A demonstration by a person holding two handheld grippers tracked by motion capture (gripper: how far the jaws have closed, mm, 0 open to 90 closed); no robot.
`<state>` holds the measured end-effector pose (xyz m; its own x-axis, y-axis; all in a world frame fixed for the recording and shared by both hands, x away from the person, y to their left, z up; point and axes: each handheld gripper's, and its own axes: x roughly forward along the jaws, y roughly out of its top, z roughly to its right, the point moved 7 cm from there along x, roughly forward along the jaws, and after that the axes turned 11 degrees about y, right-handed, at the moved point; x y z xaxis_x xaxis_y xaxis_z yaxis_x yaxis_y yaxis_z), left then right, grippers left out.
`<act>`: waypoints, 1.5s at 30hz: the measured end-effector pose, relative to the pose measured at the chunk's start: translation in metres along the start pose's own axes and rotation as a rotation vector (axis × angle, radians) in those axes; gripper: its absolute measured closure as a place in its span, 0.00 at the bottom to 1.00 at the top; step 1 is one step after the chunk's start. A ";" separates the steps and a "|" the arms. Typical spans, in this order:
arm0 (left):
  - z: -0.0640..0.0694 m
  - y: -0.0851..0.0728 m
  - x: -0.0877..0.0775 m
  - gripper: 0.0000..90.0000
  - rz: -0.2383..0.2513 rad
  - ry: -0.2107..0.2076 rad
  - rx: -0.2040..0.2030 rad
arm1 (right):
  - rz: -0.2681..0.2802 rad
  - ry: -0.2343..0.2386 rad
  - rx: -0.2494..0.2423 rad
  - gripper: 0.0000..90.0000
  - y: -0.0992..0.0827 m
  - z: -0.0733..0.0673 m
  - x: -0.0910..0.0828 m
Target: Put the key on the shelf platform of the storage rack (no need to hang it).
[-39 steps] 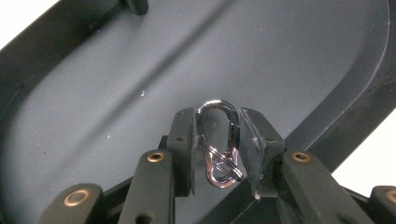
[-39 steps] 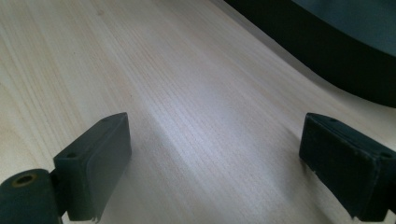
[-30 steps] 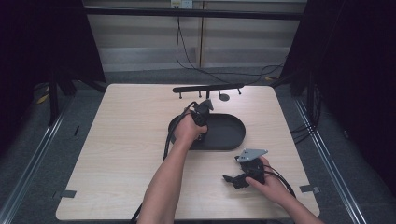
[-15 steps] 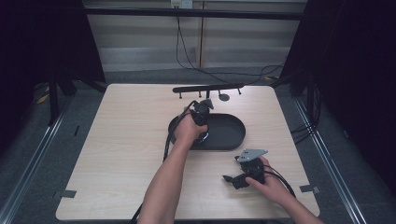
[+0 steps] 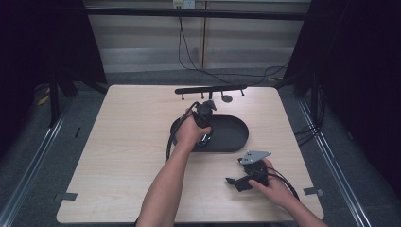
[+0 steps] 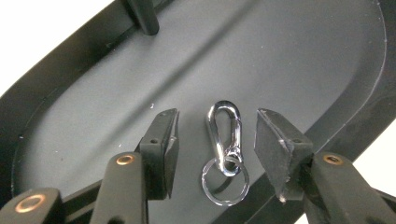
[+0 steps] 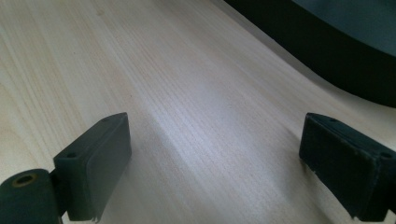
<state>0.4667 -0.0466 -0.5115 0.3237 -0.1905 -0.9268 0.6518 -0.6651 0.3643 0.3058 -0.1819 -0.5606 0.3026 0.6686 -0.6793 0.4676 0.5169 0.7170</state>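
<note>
Plainly, the thing in hand is a small metal snap hook w/ a split key ring linked to its lower end. It lies flat on the floor of the dark oval tray, between the jaws of the left hand-held gripper, ring end at 6 o'clock, hook tip at 12. In the high view that gripper hangs over the tray's left end, tray sitting approx mid-worktop.

Left jaws have just been opening: now partway apart, pads clear of the hook on both sides, nothing gripped. Right hand-held gripper sits wide open over bare wood, nothing between the jaws; in the high view it rests near the worktop's 5 o'clock edge, well apart from the tray.

Handling, as a guess: light, stiff, polished metal, so prob. slippery against the pads and apt to skate on the smooth tray. Not fragile. The ring is loosely linked, so it will swing or dangle once lifted. Best hold looks like across the hook's two long sides, mid-body, pads squeezing at 3 and 9; the ring is thin and lies too flat to pinch well.

Count: 1 snap hook, 1 key ring, 1 tray, 2 hand-held grippers. Also 1 low black rack w/ short pegs at the tray's 12 o'clock.
</note>
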 end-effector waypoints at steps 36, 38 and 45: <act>-0.013 -0.031 -0.034 0.45 0.017 -0.027 -0.032 | 0.000 -0.002 -0.002 0.10 0.000 0.000 0.000; -0.014 -0.034 -0.035 0.44 0.019 -0.031 -0.037 | 0.000 -0.002 -0.002 0.10 0.000 0.000 0.000; -0.017 -0.042 -0.040 0.41 0.014 -0.032 -0.034 | 0.000 0.000 0.000 0.10 0.000 0.000 0.000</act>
<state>0.4380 0.0018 -0.4879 0.3115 -0.2232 -0.9237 0.6706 -0.6371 0.3801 0.3057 -0.1819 -0.5606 0.3025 0.6686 -0.6793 0.4681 0.5167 0.7169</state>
